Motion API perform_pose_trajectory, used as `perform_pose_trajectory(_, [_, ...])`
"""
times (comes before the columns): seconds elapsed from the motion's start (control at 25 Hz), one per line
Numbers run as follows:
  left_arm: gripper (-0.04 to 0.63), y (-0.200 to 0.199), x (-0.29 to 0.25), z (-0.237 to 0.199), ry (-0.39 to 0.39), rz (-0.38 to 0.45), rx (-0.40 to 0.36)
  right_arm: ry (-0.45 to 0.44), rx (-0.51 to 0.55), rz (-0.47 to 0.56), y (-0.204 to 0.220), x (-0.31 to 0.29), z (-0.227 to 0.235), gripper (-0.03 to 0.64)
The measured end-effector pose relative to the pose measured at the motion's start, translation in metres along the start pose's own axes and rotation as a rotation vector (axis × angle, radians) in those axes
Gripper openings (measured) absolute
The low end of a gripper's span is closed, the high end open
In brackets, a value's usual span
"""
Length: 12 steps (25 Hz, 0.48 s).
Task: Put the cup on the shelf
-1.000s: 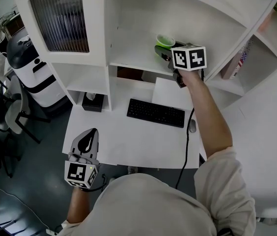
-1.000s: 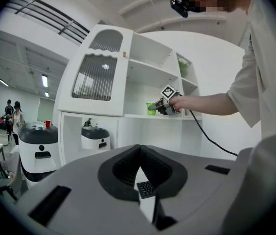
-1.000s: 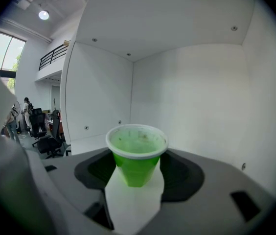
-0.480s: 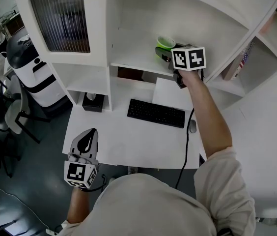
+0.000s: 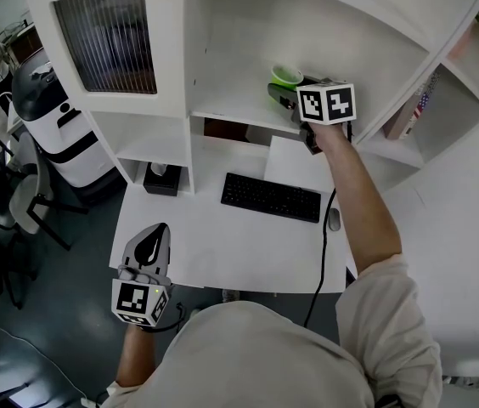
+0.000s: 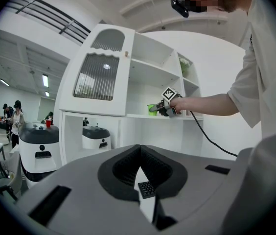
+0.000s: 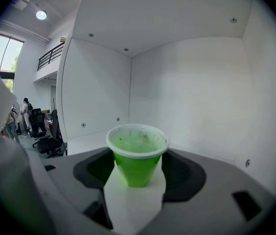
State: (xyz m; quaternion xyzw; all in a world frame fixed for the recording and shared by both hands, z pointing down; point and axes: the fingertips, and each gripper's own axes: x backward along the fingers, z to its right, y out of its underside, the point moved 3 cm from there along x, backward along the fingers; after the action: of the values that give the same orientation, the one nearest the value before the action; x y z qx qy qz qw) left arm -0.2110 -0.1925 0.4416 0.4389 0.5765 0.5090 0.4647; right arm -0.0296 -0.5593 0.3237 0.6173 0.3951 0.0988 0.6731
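Note:
A green cup [image 5: 286, 73] with a white rim stands upright on the white shelf [image 5: 222, 100] above the desk. In the right gripper view the cup [image 7: 137, 160] sits between the two jaws of my right gripper [image 7: 138, 175], on the shelf floor. The jaws are opening, and white shelf shows on both sides of the cup's lower body. In the head view my right gripper [image 5: 284, 90] reaches into the shelf bay. My left gripper [image 5: 150, 238] hangs low in front of the desk, shut and empty; its tips [image 6: 139, 153] meet. From there the cup [image 6: 151, 109] shows far off.
On the desk [image 5: 197, 245] lie a black keyboard [image 5: 271, 197], a mouse [image 5: 332, 218] and a black box [image 5: 161, 177]. A ribbed-glass cabinet door [image 5: 104, 36] is left of the bay. A white machine [image 5: 53, 126] stands at the left. Books [image 5: 409, 113] lean at the right.
Hardly anything has moved. The right gripper stays at the cup in the shelf bay and the left gripper stays low by the desk front.

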Motion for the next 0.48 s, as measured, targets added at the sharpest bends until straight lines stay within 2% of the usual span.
perform_pose_trajectory(0.48, [0.000, -0.0015, 0.0005, 0.0012, 0.013, 0.002, -0.004, 0.013, -0.007, 0.023, 0.0012, 0.0041, 0.0012, 0.357])
